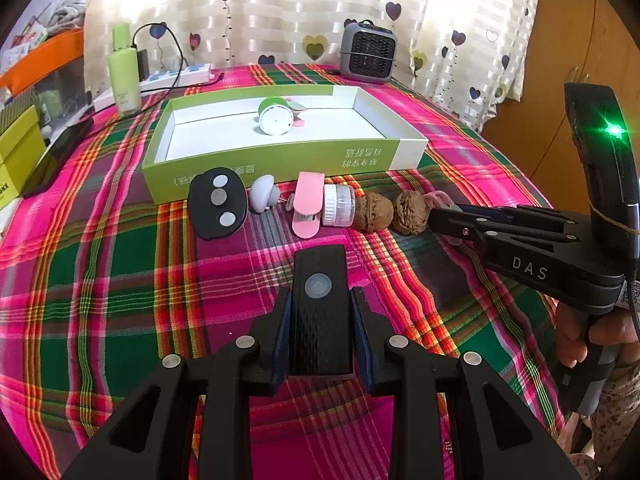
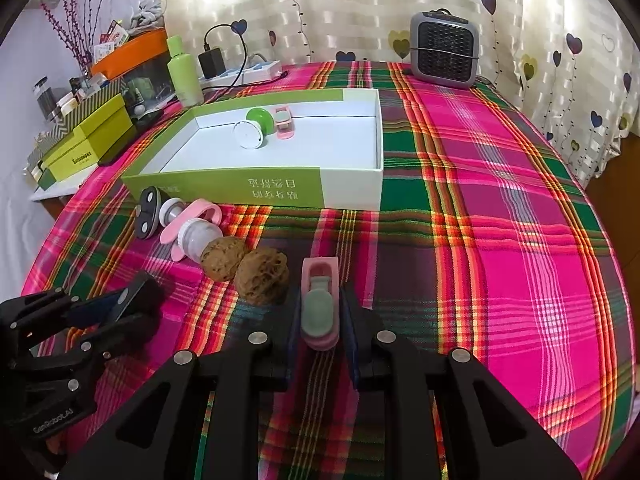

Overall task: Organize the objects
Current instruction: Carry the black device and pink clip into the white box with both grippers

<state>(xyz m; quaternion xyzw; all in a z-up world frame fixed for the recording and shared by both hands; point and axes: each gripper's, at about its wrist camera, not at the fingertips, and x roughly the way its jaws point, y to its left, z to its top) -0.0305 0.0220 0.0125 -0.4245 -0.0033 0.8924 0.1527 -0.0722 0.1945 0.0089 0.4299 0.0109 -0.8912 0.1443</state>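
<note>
In the left wrist view the left gripper (image 1: 320, 320), at lower centre, is clamped on a black remote (image 1: 319, 300) that stands up between its blue pads; the remote's lower end is hidden behind the gripper body. In the right wrist view the right gripper (image 2: 320, 316), lower centre, has its jaws pressed on a pink clip (image 2: 320, 304) with a grey-green lever; the clip's rear end is lost between the fingers, and in the left view only a pink sliver of it shows past the gripper tips at centre right. A hand (image 1: 580, 336) holds the right gripper's handle at the right edge of the left view, partly cut off.

Just left of that clip lie two walnuts (image 2: 244, 270) side by side on the plaid cloth (image 2: 500, 240); further left, in a row along the box's near wall, a clear jar (image 1: 339, 205) on its side, a second pink clip (image 1: 307, 204), a small white knob (image 1: 263, 194) whose nature is hard to make out, and a black fob (image 1: 217, 202) with three grey buttons; in the right view these overlap and partly hide one another.

The shallow green-and-white box (image 1: 276, 160) at upper centre holds a green-and-white round item (image 1: 274, 116) and, touching it, a third pink clip (image 2: 284, 122), half hidden behind it in the left view.

Behind the box stand a green bottle (image 1: 125, 70) at upper left and a grey heater (image 1: 368, 54) at upper right.
</note>
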